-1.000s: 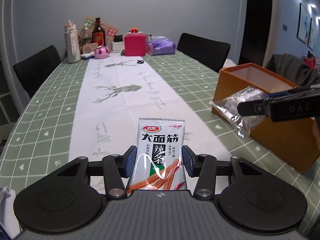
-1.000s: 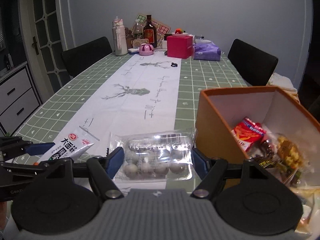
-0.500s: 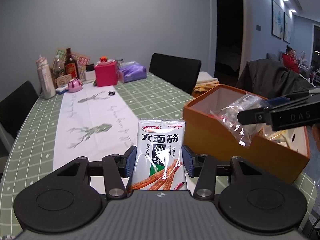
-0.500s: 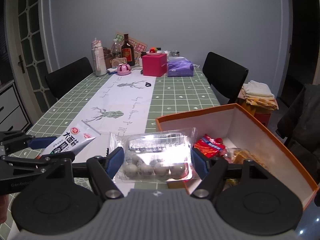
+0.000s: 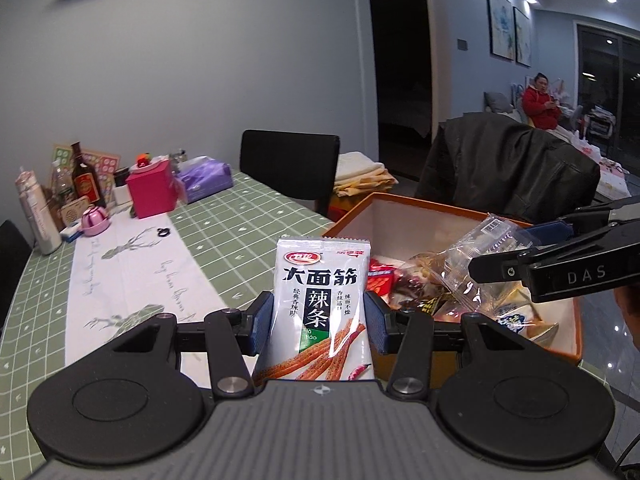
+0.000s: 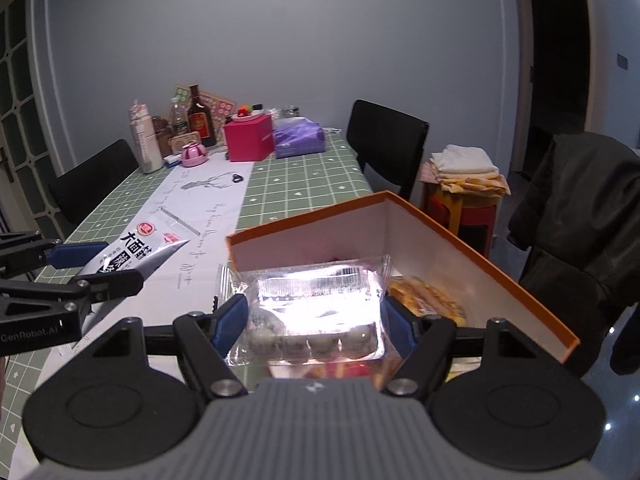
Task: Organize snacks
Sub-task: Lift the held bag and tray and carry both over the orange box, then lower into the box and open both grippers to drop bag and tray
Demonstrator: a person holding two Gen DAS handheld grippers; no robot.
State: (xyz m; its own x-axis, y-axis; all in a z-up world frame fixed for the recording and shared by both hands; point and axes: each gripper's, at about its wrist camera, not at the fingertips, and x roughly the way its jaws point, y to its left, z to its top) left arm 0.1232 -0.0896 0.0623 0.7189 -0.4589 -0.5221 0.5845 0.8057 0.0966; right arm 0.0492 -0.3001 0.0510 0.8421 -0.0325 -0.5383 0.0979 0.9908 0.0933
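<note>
Orange box (image 5: 404, 205) at table (image 5: 256, 204) edge, open top, holds mixed snack packs (image 5: 424, 284); kinds hard to tell. Left gripper (image 5: 319, 322) clamped on white packet (image 5: 320, 300), held upright beside box. Right gripper (image 6: 313, 324) clamped on clear tray (image 6: 316, 312) over box; glare hides tray's contents.

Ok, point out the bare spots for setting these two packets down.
Inside the orange box, the bare floor along its far white wall is free; the near end is heaped with snacks. The white runner between the box and the pink box lies bare. The table's far end is crowded with bottles.
</note>
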